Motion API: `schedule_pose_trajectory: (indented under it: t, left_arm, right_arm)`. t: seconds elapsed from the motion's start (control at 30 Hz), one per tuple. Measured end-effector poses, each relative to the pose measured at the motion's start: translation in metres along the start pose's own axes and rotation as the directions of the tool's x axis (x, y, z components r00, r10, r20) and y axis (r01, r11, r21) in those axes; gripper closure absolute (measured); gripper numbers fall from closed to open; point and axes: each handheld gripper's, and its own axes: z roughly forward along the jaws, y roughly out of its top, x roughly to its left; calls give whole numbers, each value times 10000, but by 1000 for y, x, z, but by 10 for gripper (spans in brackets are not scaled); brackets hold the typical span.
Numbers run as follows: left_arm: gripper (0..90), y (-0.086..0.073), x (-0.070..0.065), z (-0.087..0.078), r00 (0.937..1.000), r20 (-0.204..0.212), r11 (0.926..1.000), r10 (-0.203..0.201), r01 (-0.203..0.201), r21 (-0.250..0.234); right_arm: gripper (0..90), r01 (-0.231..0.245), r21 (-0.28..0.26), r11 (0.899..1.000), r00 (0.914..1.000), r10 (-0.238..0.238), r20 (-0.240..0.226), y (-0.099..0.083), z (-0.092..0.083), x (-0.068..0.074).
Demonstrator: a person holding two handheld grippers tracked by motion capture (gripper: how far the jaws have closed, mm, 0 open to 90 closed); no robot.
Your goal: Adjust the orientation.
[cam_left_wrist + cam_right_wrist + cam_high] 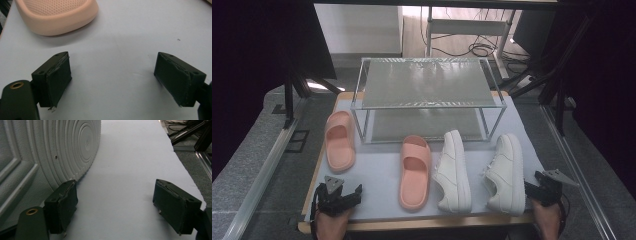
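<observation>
Both grippers sit spread and empty at the near table edge: left gripper (346, 195) near the left pink slide (340, 140), right gripper (539, 187) beside the right white sneaker (507, 172). Two-tier rack (428, 100) stands behind.

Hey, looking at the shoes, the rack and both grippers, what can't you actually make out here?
- Right gripper view: the right white sneaker is cut off by the left and top edges, sole alone visible.
- Left gripper view: the pink slide is cut off by the top edge.
- High view: the rack's lower shelf is half hidden beneath the top shelf.
- High view: the left gripper and right gripper are too small to judge jaw detail.
</observation>
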Motion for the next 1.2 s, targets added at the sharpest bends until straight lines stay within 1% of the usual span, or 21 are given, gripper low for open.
schedule_pose_trajectory:
  t: [0.27,0.37,0.43,0.47,0.5,0.57,0.63,0.67,0.7,0.73,0.83,0.87,0.93,1.0,1.07,1.1,1.13,1.2]
  left_arm:
    - [148,1,2,-1,9999,125,10000,-31,30,57]
    - [153,2,4,-4,9997,240,9999,-71,67,151]
    - [153,4,6,-6,9993,347,9998,-171,170,55]
    - [153,5,7,-8,9991,369,9998,-187,189,-45]
    - [153,5,7,-8,9991,369,9998,-187,189,-45]
    - [153,8,11,-12,9991,376,9994,-185,196,-278]
    - [155,12,14,-15,9981,545,9985,-272,298,-460]
    - [158,16,17,-15,9977,615,9984,-275,304,-476]
    - [159,16,17,-15,9977,615,9984,-275,304,-476]
    - [161,20,19,-14,9977,636,9987,-214,243,-457]
    - [168,25,20,-12,9969,746,9985,-248,283,-474]
    - [175,30,22,-11,9966,793,9988,-237,271,-411]
    - [190,33,22,-10,9966,791,9988,-222,256,-424]
    - [199,40,24,-6,9962,804,9986,-324,356,-385]
    - [205,43,25,-5,9958,843,9984,-363,399,-409]
    - [209,47,27,-4,9952,908,9982,-360,402,-447]
    - [211,47,27,-4,9952,908,9982,-360,402,-447]
    - [207,51,29,-2,9960,866,9983,-221,267,-517]
  right_arm:
    - [198,1,1,10000,10000,-1,-1,0,0,0]
    - [198,3,-1,10000,10000,-3,-5,0,0,0]
    - [198,12,-5,10000,10000,-12,-4,0,0,0]
    - [198,3,-1,10000,10000,-3,-5,0,0,0]
    - [198,3,-1,10000,10000,-3,-5,0,0,0]
    - [198,3,0,10000,10000,-3,-6,0,0,0]
    - [198,15,-4,10000,10000,-15,-4,0,0,0]
    - [198,15,-4,10000,10000,-15,-5,0,0,0]
    - [198,16,-3,10000,10000,-16,-7,0,0,0]
    - [198,16,-3,10000,10000,-16,-9,0,0,0]
    - [198,17,-3,10000,10000,-17,-8,0,0,0]
    - [197,16,-1,10000,10000,-16,-12,0,0,0]
    - [197,17,-2,10000,10000,-17,-14,0,0,0]
    - [197,8,-21,10000,10000,-8,-21,0,0,0]
    - [197,8,-24,10000,10000,-8,-23,0,0,0]
    - [197,8,-24,10000,10000,-8,-23,0,0,0]
    - [197,9,-25,10000,10000,-9,-24,0,0,0]
    - [197,9,-22,10000,10000,-9,-26,0,0,0]
